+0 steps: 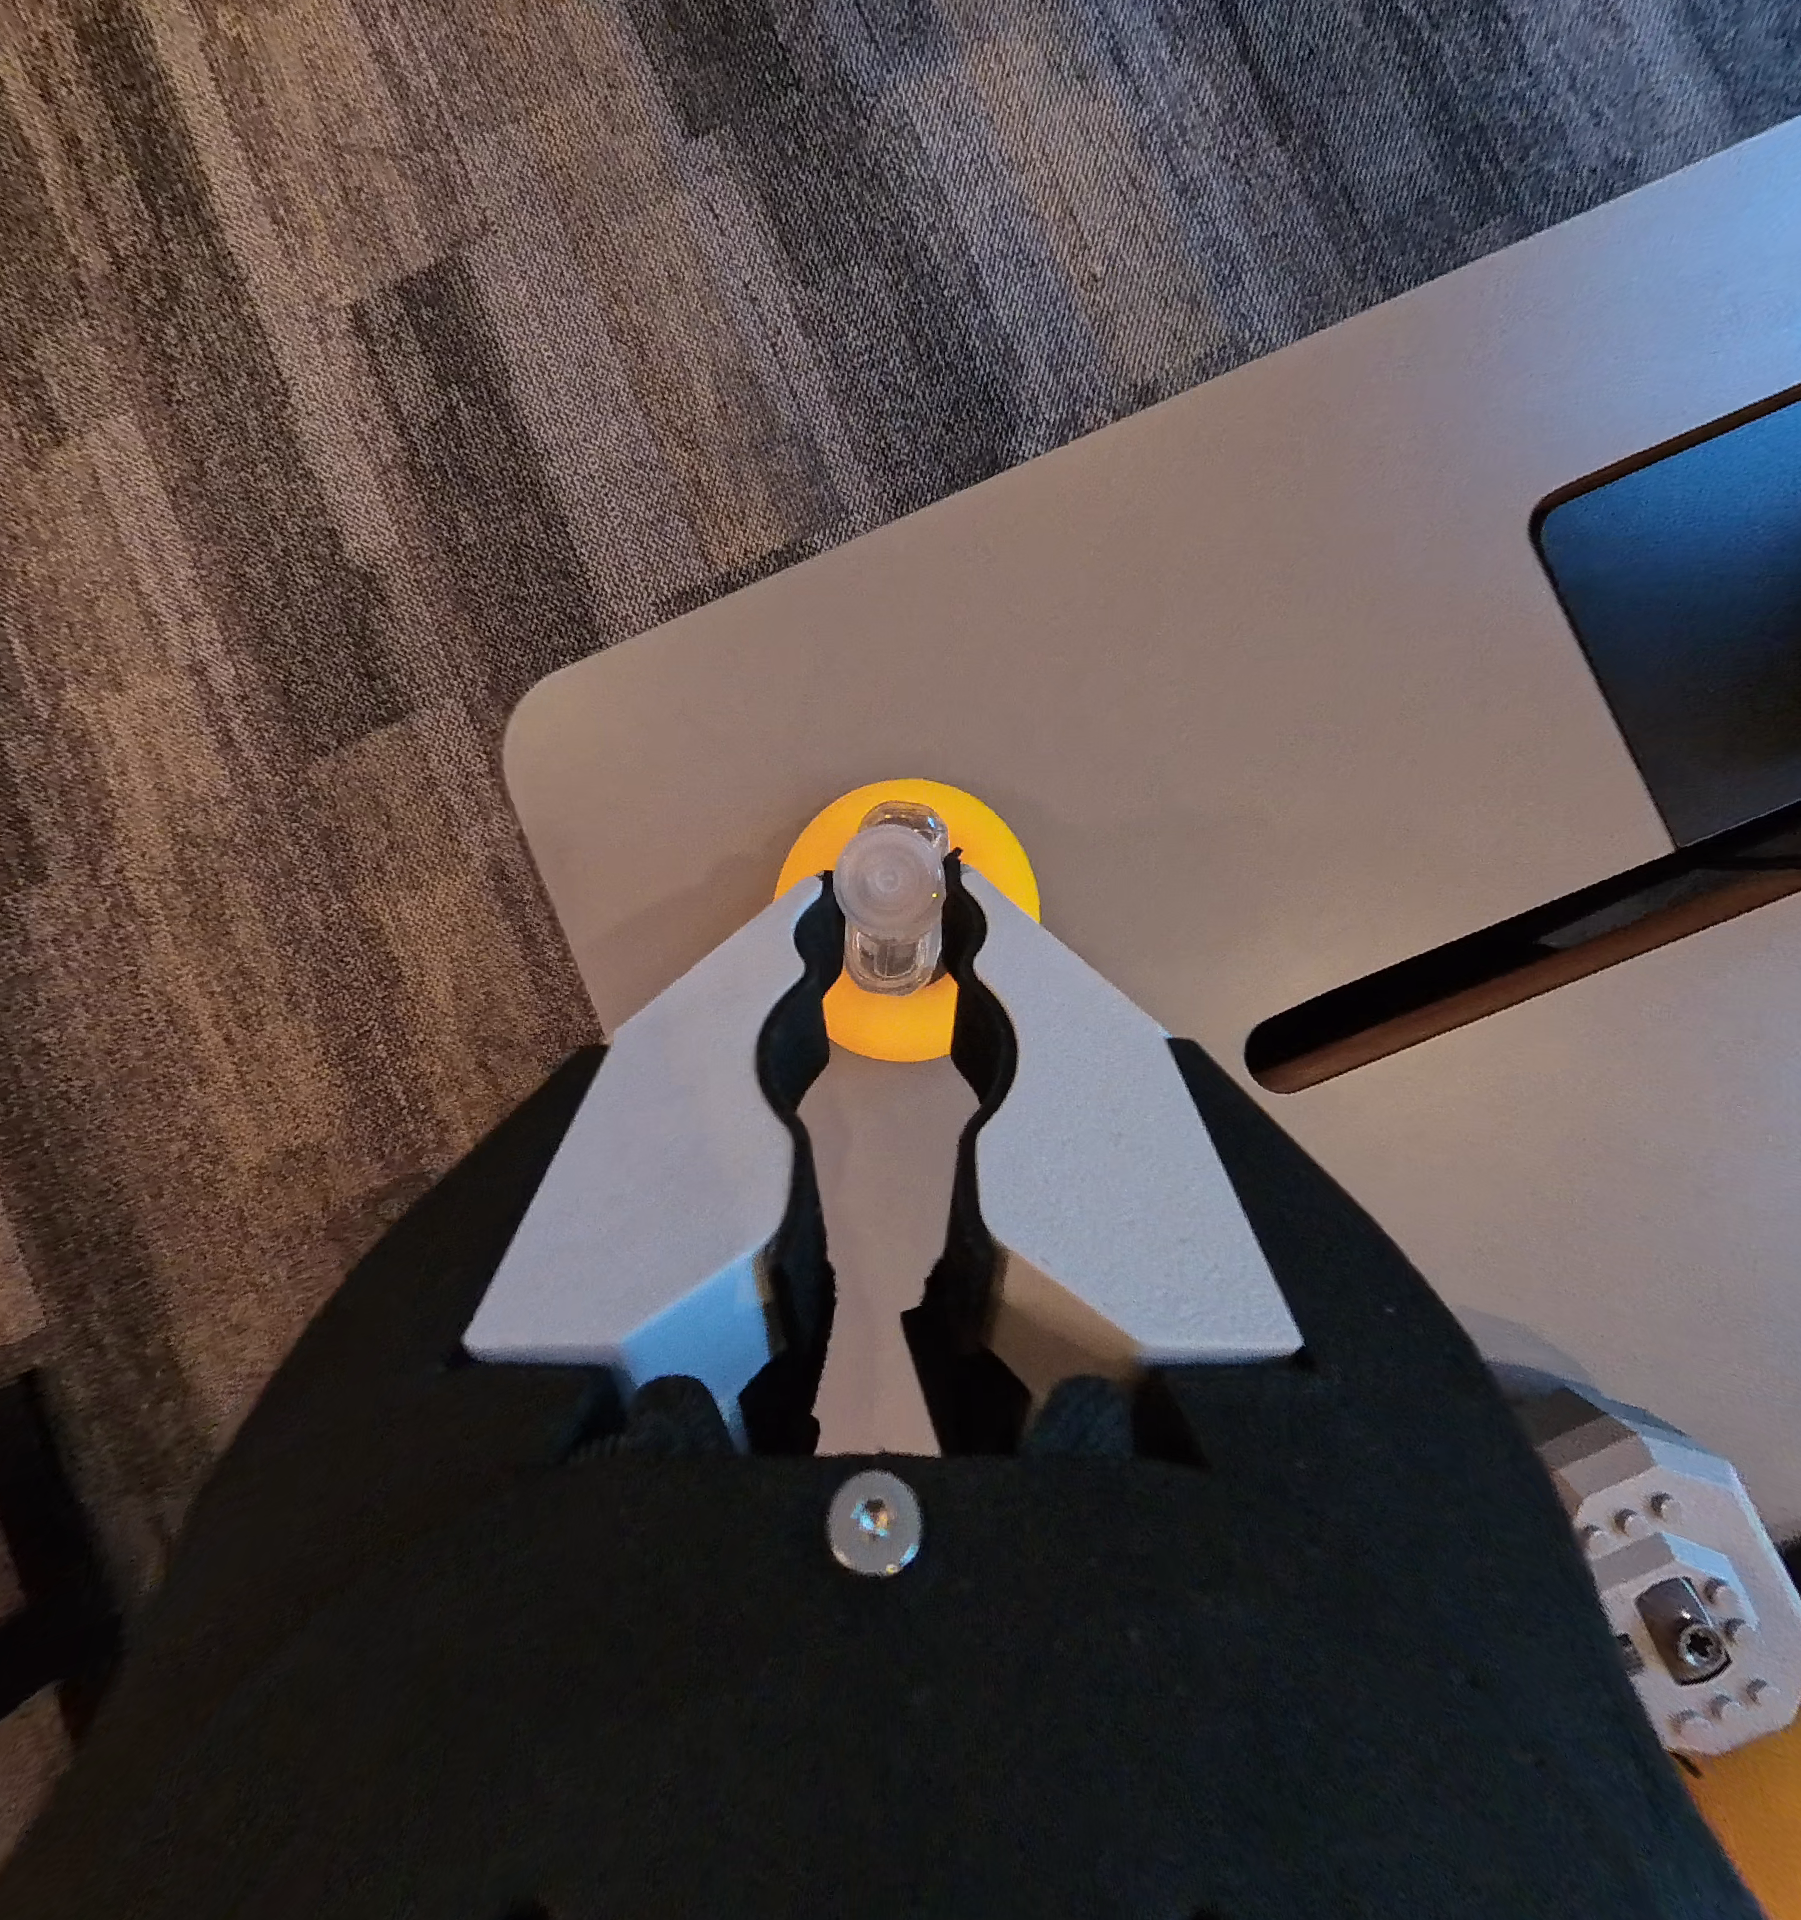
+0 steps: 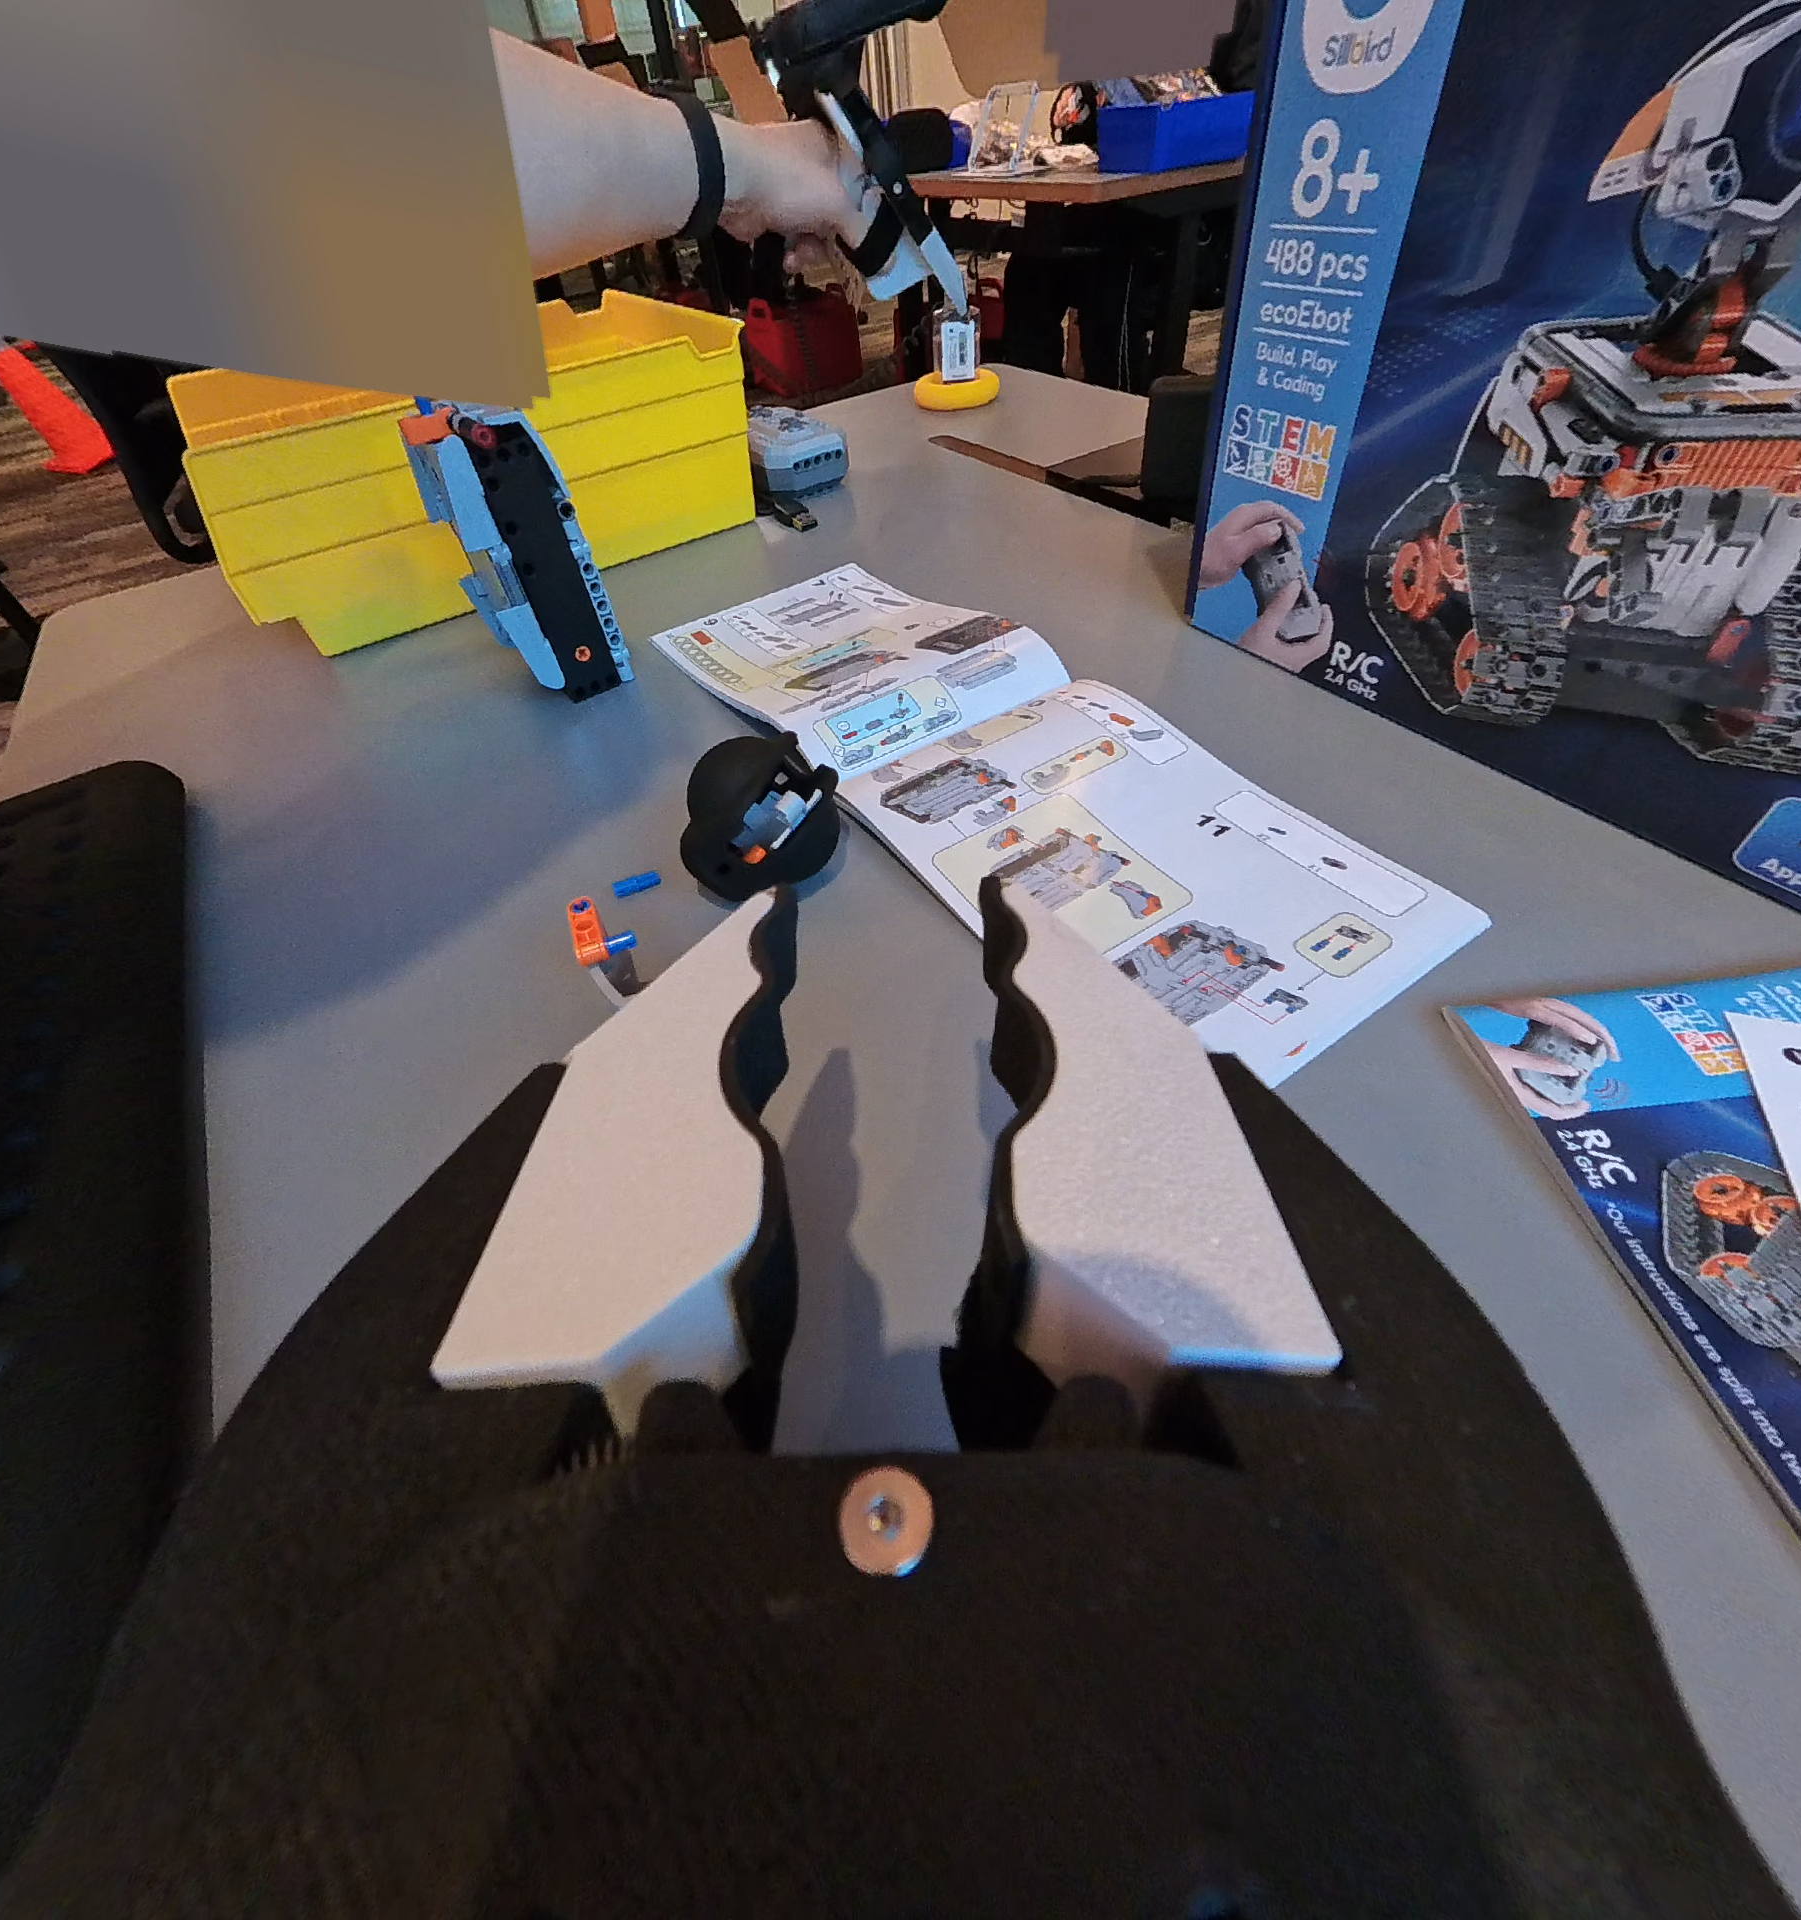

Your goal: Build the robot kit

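Pinching a small clear plastic piece (image 1: 888, 902) over a yellow ring (image 1: 906, 1023) near the desk (image 1: 1291, 665) corner, the left gripper (image 1: 891, 883) is clenched on it, while the right gripper (image 2: 880, 909) hangs released beside a black ball-shaped part (image 2: 761, 831) and an open booklet (image 2: 1062, 790).

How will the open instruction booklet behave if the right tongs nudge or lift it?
The instruction booklet is thin paper lying open with a raised centre fold, so it probably flops if lifted by an edge. On the smooth grey table it likely slides easily. The right tongs, open above its near edge, may crease pages.
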`<state>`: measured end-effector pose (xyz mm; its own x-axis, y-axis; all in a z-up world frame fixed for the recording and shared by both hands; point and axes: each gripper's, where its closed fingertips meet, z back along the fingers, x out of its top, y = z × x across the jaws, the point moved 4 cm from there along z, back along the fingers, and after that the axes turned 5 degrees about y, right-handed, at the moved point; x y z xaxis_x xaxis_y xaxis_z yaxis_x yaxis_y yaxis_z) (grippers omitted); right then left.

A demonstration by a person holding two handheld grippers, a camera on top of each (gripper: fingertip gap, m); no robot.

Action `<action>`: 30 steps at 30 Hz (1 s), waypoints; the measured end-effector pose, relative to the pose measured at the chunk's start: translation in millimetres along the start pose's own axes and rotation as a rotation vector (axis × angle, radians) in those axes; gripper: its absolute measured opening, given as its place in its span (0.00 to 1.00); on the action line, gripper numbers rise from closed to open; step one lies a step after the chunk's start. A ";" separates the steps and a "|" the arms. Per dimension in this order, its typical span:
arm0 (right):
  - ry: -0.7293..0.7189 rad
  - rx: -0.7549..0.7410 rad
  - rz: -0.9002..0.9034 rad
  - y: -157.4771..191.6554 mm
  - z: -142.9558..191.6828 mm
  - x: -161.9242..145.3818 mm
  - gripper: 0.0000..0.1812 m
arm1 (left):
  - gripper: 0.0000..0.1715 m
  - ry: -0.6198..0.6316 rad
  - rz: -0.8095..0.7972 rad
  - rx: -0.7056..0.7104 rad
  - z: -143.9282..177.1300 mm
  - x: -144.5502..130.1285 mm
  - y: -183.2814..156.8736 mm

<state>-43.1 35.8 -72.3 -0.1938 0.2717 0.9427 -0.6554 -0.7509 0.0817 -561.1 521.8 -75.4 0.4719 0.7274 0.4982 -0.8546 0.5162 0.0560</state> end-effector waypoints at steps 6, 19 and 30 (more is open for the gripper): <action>0.007 -0.002 -0.002 -0.7 -1.1 -1.3 0.19 | 0.11 -0.004 0.015 -0.016 -1.1 1.6 2.1; -0.036 0.031 -0.048 -3.6 -1.3 3.5 0.19 | 0.28 -0.009 0.072 -0.005 -5.5 -31.6 -5.3; -0.078 0.079 0.028 14.6 1.1 19.1 0.19 | 0.27 -0.350 0.102 -0.148 115.6 -28.3 -41.5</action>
<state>-55.6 29.4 -52.7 -0.1523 0.2046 0.9669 -0.5902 -0.8035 0.0771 -564.0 427.5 8.2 0.2615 0.5932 0.7614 -0.8410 0.5271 -0.1218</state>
